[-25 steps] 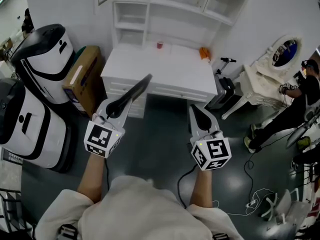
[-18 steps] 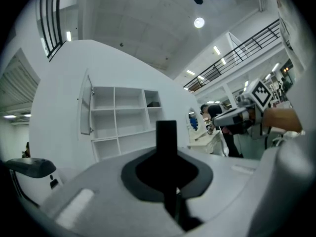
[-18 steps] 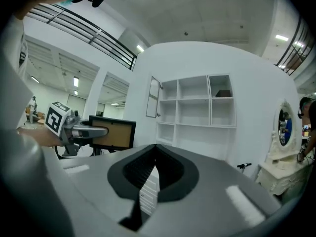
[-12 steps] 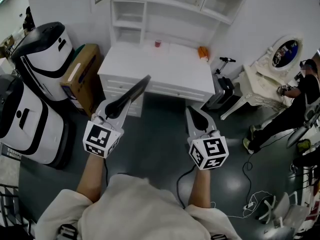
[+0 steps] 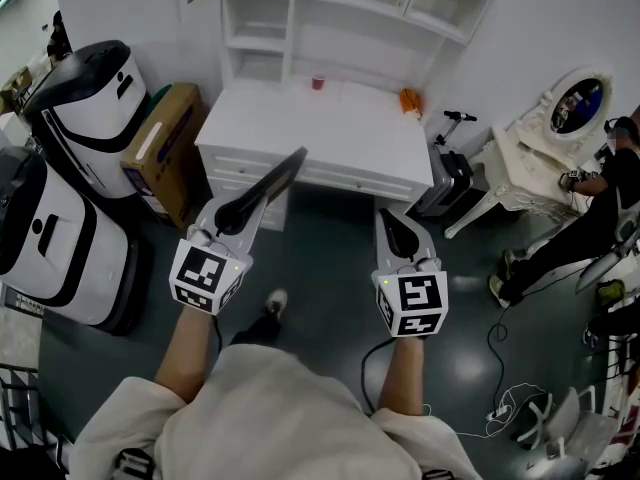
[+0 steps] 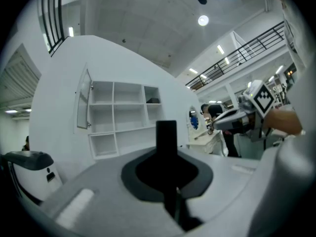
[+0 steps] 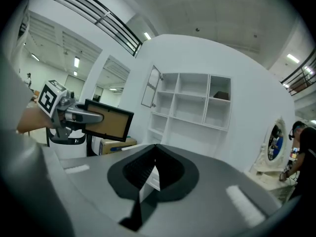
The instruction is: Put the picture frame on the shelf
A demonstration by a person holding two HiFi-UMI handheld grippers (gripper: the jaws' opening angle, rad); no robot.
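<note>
My left gripper [image 5: 238, 211] is shut on a black picture frame [image 5: 272, 180], which sticks out edge-on toward the white desk [image 5: 330, 138]. In the left gripper view the frame [image 6: 166, 137] is a dark upright bar between the pads of the left gripper [image 6: 167, 168]. The right gripper view shows the frame's brown back [image 7: 106, 124] at the left. My right gripper [image 5: 386, 218] is shut and holds nothing; its pads meet at the tip [image 7: 155, 151]. The white shelf unit [image 5: 300, 13] stands on the desk ahead, its cubbies [image 7: 192, 107] mostly bare.
Two white-and-black machines [image 5: 85, 108] and a cardboard box [image 5: 165, 153] stand at the left. On the desk are a red cup [image 5: 318, 83] and an orange thing [image 5: 410, 101]. A vanity with an oval mirror [image 5: 560, 118], a person [image 5: 600, 198] and floor cables [image 5: 505, 388] are at the right.
Both grippers have edged toward the desk, still holding as before. The right gripper has rolled a little. A shoe has come into view on the floor between my arms.
</note>
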